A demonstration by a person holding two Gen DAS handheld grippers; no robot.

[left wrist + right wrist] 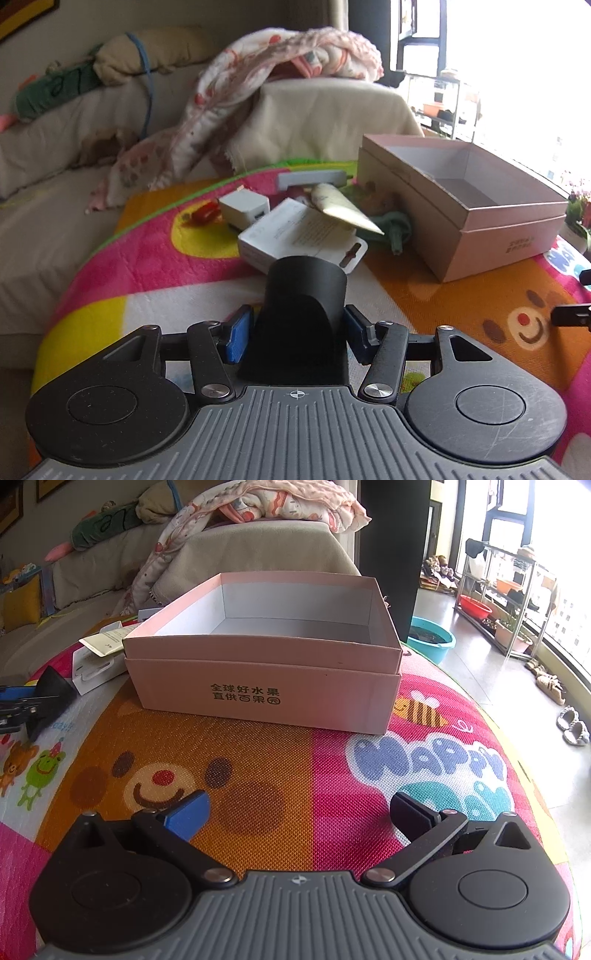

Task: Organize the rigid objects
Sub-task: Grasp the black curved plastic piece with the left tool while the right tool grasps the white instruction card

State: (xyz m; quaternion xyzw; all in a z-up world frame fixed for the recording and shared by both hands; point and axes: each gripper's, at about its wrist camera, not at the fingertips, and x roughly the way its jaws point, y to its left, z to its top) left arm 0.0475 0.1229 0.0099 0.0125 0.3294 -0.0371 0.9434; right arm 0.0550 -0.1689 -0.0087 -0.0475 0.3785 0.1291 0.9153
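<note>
Black curved plastic piece [304,306], a rigid half-tube shape, sits clamped between the blue pads [239,334] of the left gripper [295,332], raised above the colourful cartoon play mat [147,258]. Just past it lie a flat white packet [291,232], a white charger cube [245,208], a cream tube [341,206] and a green item [393,230]. Right of these stands the open pink cardboard box [266,664], empty inside. Before that box the right gripper [299,812] hangs over the mat, jaws spread wide with nothing between them.
</note>
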